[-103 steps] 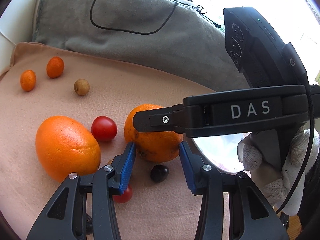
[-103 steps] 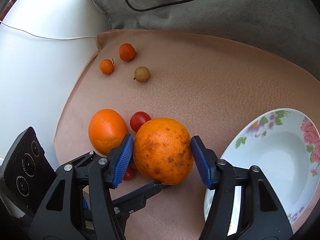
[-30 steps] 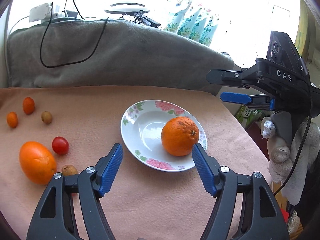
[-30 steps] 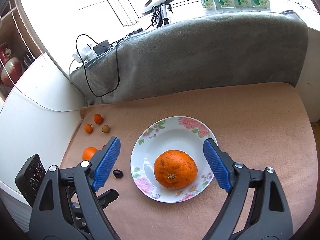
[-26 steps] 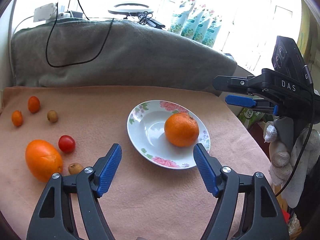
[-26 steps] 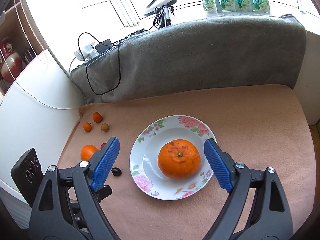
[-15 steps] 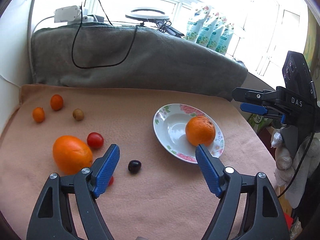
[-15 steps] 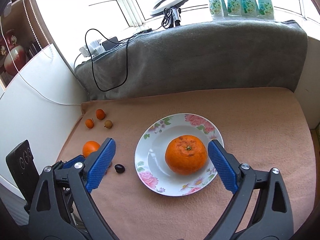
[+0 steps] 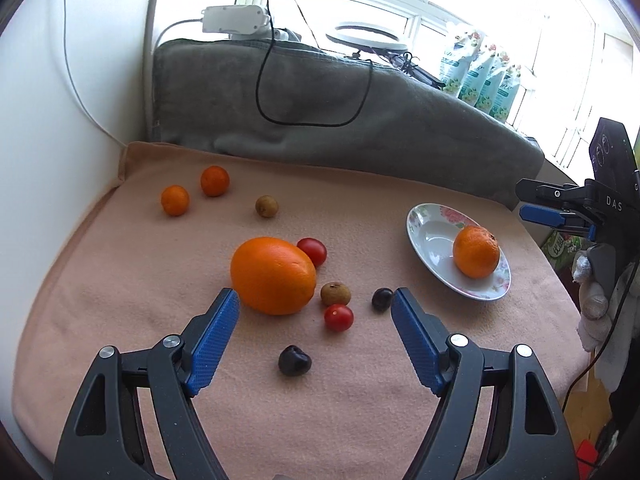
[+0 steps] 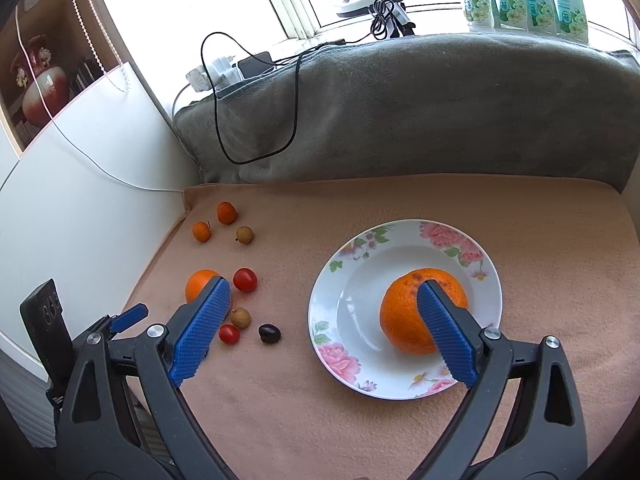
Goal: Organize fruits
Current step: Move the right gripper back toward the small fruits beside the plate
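A floral plate (image 10: 404,384) (image 9: 430,236) on the pink blanket holds one orange (image 10: 412,316) (image 9: 476,252). A second large orange (image 9: 273,276) (image 10: 199,282) lies left of it among two cherry tomatoes (image 9: 312,251) (image 9: 338,317), a brown longan (image 9: 335,293) and two dark fruits (image 9: 382,299) (image 9: 294,360). My left gripper (image 9: 314,300) is open and empty, just short of this cluster. My right gripper (image 10: 322,296) is open and empty above the plate's left side; it shows in the left wrist view (image 9: 552,216).
Two small orange fruits (image 9: 175,200) (image 9: 215,181) and another longan (image 9: 266,205) lie at the far left. A grey blanket roll (image 10: 400,112) with a black cable borders the back. A white wall (image 10: 80,184) stands at the left. The blanket's right edge drops off.
The right gripper put the orange in the plate, opened and drew back. The left gripper has swung left, bringing the loose fruit cluster in front of its jaws.
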Available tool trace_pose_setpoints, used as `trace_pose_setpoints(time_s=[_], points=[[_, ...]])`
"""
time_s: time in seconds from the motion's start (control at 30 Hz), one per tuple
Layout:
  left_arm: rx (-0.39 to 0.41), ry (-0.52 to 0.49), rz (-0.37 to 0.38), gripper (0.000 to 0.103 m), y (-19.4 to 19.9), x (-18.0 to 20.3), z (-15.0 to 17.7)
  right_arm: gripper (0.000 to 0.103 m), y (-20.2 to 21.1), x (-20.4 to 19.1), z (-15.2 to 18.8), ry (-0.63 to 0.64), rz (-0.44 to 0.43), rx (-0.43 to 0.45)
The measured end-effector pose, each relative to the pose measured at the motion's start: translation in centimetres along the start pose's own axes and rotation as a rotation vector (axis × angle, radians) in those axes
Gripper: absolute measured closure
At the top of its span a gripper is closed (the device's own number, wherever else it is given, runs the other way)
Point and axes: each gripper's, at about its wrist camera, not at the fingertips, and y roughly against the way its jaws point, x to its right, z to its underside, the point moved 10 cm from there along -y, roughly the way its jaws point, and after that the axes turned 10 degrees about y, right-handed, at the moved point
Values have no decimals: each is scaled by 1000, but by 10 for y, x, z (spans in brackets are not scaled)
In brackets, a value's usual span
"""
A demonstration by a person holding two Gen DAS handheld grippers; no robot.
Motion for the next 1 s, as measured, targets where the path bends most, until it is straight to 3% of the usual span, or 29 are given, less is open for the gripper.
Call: trace_pose_setpoints(time_s=[0.43, 0.6, 0.87, 1.0], points=[[-17, 69, -34, 25, 2, -40, 10, 7, -44, -44, 6, 67, -95, -87], [-34, 74, -15, 26, 0, -40, 18, 21, -69, -60, 12, 70, -144, -160], [-81, 72, 24, 38, -9, -33, 33, 40, -109, -86, 28, 65, -224, -292], [-106, 70, 42, 45, -14, -28, 39, 43, -127, -95, 35, 47, -255, -347]])
